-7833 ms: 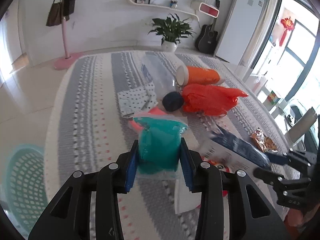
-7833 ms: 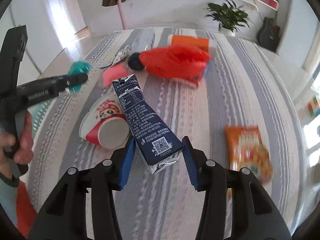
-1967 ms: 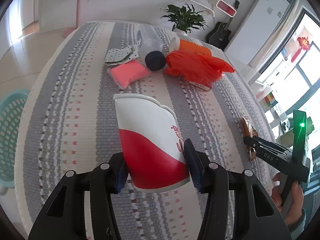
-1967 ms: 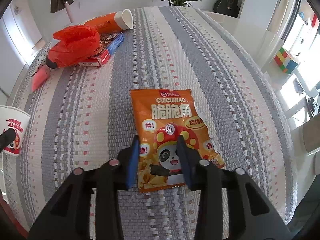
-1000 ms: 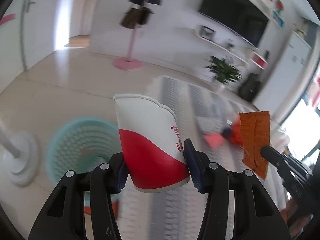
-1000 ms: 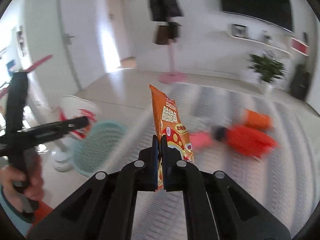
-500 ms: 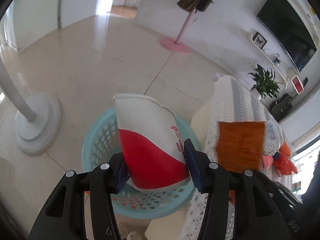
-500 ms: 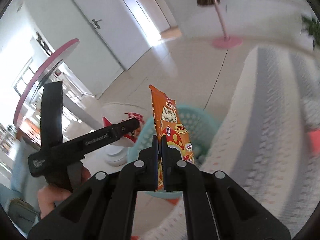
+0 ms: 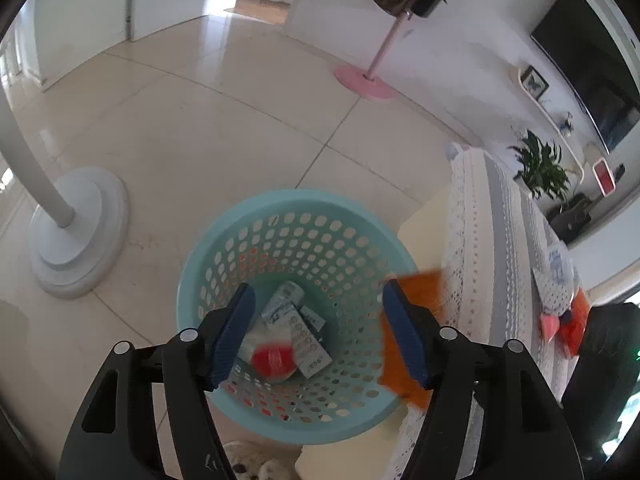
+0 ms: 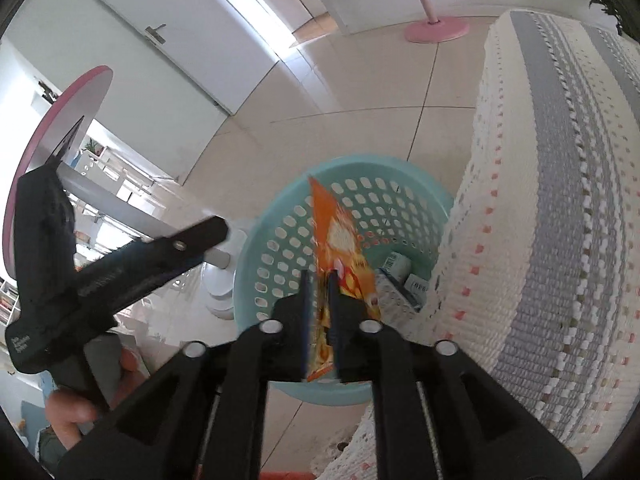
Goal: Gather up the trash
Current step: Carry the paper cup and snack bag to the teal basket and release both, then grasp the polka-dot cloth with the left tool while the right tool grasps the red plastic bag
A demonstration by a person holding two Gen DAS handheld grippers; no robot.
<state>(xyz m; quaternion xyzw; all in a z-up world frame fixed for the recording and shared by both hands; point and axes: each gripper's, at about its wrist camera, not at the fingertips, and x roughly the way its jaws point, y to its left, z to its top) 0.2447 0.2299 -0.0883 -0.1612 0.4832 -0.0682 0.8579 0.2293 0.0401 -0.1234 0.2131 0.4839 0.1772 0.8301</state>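
Note:
A light blue perforated basket (image 9: pixel 224 248) stands on the floor beside the covered table. My left gripper (image 9: pixel 316 336) hangs open above it. The red and white cup (image 9: pixel 274 362) lies in the basket among cartons (image 9: pixel 308 336). My right gripper (image 10: pixel 318 300) is over the same basket (image 10: pixel 280 216), its jaws slightly parted around the orange snack bag (image 10: pixel 336 240), which looks blurred. The bag also shows in the left wrist view (image 9: pixel 416 292), at the basket's right rim.
The table with its striped knit cloth (image 10: pixel 560 184) rises right of the basket. More trash (image 9: pixel 560 312) lies on it. A white fan base (image 9: pixel 76 232) stands left of the basket. A pink coat stand base (image 9: pixel 364 80) is farther off.
My left gripper has opened and the cup has dropped into the basket. My right gripper has moved over the basket and its jaws have parted around the snack bag.

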